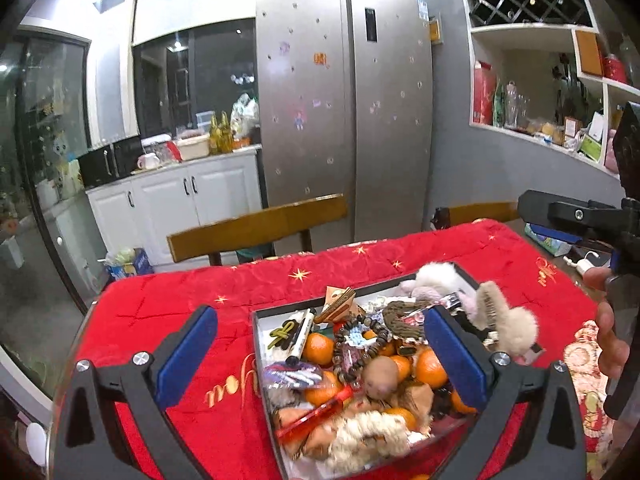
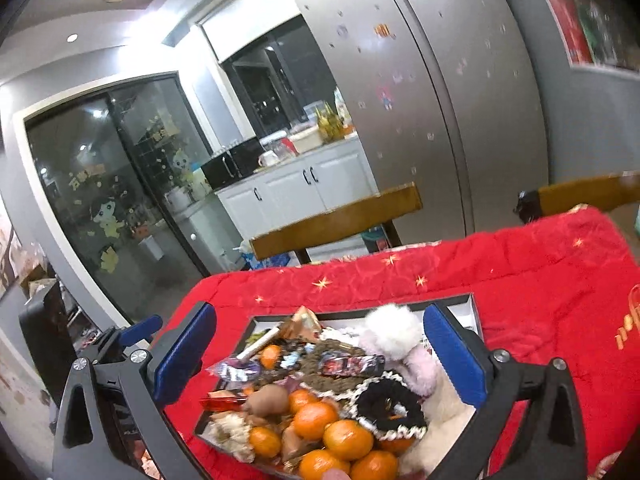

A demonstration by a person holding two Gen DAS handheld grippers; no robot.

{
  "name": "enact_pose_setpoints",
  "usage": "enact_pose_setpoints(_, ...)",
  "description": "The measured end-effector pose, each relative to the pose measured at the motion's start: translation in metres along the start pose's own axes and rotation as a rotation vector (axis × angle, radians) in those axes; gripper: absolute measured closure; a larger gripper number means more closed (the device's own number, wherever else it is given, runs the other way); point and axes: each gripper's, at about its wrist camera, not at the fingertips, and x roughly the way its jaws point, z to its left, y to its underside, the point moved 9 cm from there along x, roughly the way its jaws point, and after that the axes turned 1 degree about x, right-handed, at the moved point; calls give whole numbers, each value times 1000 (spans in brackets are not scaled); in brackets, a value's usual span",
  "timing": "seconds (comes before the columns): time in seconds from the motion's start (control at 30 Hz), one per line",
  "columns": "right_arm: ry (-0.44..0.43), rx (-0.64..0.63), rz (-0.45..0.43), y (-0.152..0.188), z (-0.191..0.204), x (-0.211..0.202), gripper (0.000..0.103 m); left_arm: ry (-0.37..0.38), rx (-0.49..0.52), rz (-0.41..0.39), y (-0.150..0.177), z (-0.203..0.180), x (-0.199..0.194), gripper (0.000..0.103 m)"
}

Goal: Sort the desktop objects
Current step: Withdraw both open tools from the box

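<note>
A black-rimmed box (image 1: 258, 344) sits on the red tablecloth (image 1: 168, 304), heaped with tangerines (image 1: 318, 348), a bead bracelet (image 1: 352, 340), fluffy hair clips (image 1: 508, 320), scrunchies and snack packets. My left gripper (image 1: 320, 356) is open above the box, empty. In the right wrist view the same box (image 2: 360, 314) holds tangerines (image 2: 346, 438), a black scrunchie (image 2: 390, 406) and a white fluffy clip (image 2: 390, 330). My right gripper (image 2: 320, 356) is open above it, empty. The right gripper's body (image 1: 576, 216) shows at the left view's right edge.
Two wooden chair backs (image 1: 260, 226) (image 1: 480, 212) stand behind the table. A steel fridge (image 1: 344, 100), white cabinets (image 1: 192, 192) and a shelf unit (image 1: 540, 60) lie beyond. A glass door (image 2: 112, 200) is at the left.
</note>
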Motion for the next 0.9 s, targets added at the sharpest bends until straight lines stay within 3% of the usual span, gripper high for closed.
enact_pose_setpoints(0.23, 60, -91, -85, 2, 32, -53, 0, -3, 5, -82, 10, 0, -65, 0)
enact_pose_setpoints(0.37, 97, -127, -91, 25, 44, -71, 0, 12, -30, -45, 37, -1, -84, 0)
enact_pose_setpoints(0.53, 111, -113, -56, 68, 41, -81, 0, -66, -32, -73, 70, 2, -113, 0)
enact_pose_setpoints(0.7, 160, -82, -53, 104, 30, -89, 0, -40, -69, -63, 107, -2, -125, 0)
enact_pose_setpoints(0.9, 212, -79, 36, 156, 20, -81, 0, 6, -82, 22, 147, -12, -108, 0)
